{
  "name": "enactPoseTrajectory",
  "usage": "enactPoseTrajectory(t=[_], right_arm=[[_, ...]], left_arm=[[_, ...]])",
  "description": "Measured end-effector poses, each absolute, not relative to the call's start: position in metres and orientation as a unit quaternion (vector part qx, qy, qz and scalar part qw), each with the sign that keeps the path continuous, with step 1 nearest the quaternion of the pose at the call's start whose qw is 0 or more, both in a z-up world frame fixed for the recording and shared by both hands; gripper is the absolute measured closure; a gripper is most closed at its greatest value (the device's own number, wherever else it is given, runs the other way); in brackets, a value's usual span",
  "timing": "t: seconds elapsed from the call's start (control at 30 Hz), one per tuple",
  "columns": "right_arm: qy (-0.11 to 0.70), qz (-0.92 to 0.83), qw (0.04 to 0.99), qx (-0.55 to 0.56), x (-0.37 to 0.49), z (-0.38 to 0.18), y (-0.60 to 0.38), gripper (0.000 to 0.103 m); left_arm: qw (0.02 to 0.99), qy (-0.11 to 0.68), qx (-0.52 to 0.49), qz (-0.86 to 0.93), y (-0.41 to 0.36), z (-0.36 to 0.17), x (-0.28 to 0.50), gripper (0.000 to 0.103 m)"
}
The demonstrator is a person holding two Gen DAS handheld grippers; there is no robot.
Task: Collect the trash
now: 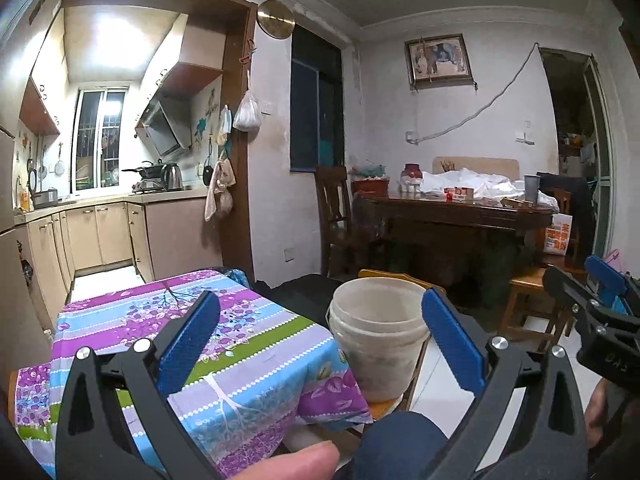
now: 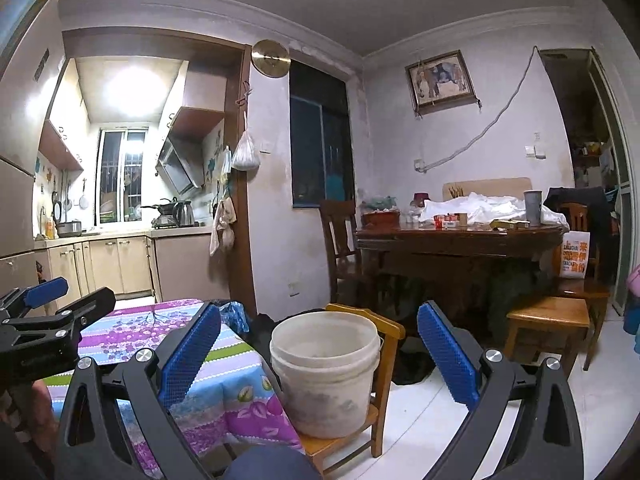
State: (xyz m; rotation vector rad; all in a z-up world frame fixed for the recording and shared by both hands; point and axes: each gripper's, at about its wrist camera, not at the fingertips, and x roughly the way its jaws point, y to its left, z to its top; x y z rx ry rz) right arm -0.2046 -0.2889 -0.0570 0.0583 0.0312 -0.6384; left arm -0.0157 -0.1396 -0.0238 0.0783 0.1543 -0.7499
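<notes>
Bucket (image 2: 325, 376) — white, grubby, open-topped — standing on a small wooden stool (image 2: 386, 330), just off the right edge of the low table with the flowered cloth (image 2: 132, 336). Nothing visible inside from either view. Cloth hanging over the table's right edge, close against the bucket's side.

Left gripper (image 1: 320, 344) held above the table's near right corner, blue fingers (image 1: 188, 344) spread wide, nothing between them; bucket framed in the gap but not touched. Right gripper (image 2: 318, 354) likewise wide apart and empty, level with the bucket, pointed straight at it. Each gripper showing at the margin of the other's view — side by side, apart.

Beyond: dark dining table (image 2: 460, 240) against the far wall, cluttered with white cloth, boxes and a cup; wooden chair (image 2: 338, 240) at its left end; kitchen (image 2: 120, 200) through the doorway at left.
</notes>
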Motion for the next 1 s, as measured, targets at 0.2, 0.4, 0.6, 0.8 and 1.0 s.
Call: enactPoseTrajectory(t=[0.2,0.4,0.6,0.8,1.0], right_arm=[[0.019,-0.317,0.948,0.033,-0.203,-0.059,-0.294,0.005],[0.019,-0.316,0.948,0.032,-0.203,-0.059,-0.294,0.005],[0.022,-0.313,0.949,0.03,-0.198,-0.062,-0.294,0.005],[0.025,-0.308,0.951,0.028,-0.193,-0.065,-0.292,0.005],[0.029,-0.306,0.951,0.027,-0.191,-0.064,-0.291,0.005]], left_arm=[[0.922,0.092,0.034,-0.375,-0.141,-0.025,-0.013,0.006],[0.919,0.094,0.035,-0.381,-0.142,-0.027,-0.014,0.006],[0.915,0.092,0.042,-0.392,-0.146,-0.028,-0.016,0.006],[0.912,0.086,0.049,-0.399,-0.146,-0.03,-0.02,0.006],[0.914,0.089,0.05,-0.392,-0.148,-0.029,-0.02,0.006]])
